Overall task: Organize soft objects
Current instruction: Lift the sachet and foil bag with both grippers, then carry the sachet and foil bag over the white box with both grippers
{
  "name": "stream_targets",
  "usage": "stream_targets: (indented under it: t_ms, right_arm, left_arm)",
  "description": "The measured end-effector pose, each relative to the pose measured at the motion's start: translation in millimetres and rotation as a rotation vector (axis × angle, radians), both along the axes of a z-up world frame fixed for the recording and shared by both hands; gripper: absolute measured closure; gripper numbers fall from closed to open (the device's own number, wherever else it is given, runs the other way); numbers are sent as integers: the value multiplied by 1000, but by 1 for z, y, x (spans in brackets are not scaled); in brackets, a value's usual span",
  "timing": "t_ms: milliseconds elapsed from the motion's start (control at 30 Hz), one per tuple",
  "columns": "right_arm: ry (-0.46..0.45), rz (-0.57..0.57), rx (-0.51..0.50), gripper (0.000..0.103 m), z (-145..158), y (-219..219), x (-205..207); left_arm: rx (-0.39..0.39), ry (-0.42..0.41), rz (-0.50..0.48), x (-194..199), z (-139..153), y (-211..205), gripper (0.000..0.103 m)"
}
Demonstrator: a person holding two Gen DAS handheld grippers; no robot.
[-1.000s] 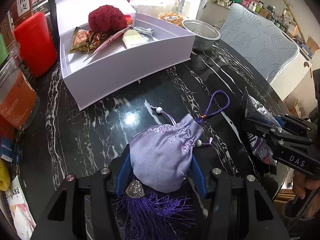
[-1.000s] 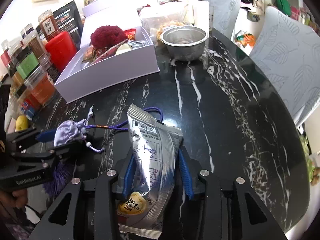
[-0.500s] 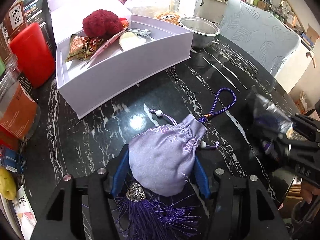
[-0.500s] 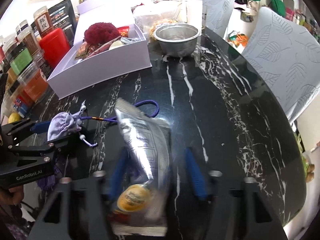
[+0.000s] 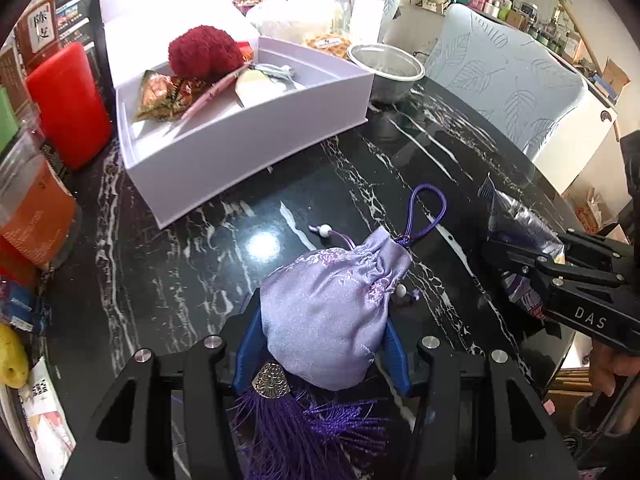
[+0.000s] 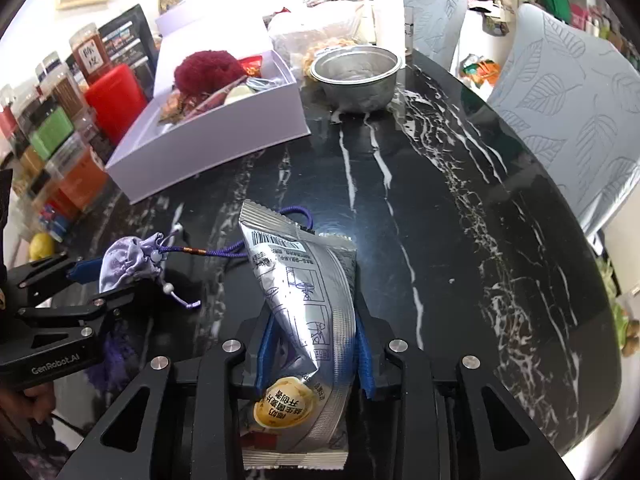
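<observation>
My left gripper (image 5: 324, 344) is shut on a lilac drawstring pouch (image 5: 332, 304) with a purple tassel and cord loop, held just above the black marble table (image 5: 200, 280). My right gripper (image 6: 316, 344) is shut on a silver snack packet (image 6: 308, 296), also above the table. Each gripper shows in the other's view: the pouch at the left (image 6: 128, 260), the packet at the right (image 5: 516, 220). The open lilac box (image 5: 240, 140) stands at the far left, holding a red pompom (image 5: 204, 54), a snack bag (image 5: 160, 94) and a pale item.
A steel bowl (image 6: 356, 76) stands behind the box's right end. A red canister (image 5: 68, 104) and jars line the left edge. Plastic bags and a carton sit at the back. A leaf-print chair (image 6: 568, 120) stands past the table's right edge.
Both grippers have lifted and come forward a little with their loads; the right packet blurred mid-move and is steady now. Both grips are unchanged.
</observation>
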State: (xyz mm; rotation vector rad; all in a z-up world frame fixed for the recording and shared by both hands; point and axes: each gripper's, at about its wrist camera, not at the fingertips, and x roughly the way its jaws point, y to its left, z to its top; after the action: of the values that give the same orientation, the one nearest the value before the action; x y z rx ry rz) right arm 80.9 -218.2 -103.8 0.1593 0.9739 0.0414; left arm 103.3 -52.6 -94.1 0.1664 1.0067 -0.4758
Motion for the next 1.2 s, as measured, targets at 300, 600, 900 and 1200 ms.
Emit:
stream_targets:
  t_ms: [300,600,900,1200]
  right_arm:
    - [-30,59,23,72,7,13,-13]
    - [-70,119,69,73,17,31,-20]
    - [-80,225,109,73,18,54,-21]
    - [-111,277,95,73,34,60,-7]
  left_arm:
    - [-24,-55,64,-9,20,18,51]
    - [-47,-127,135,-25,40,39,51]
    - [-45,-165,229,-37,54,61,51]
    - [-70,-219,267,-25,74,67,51]
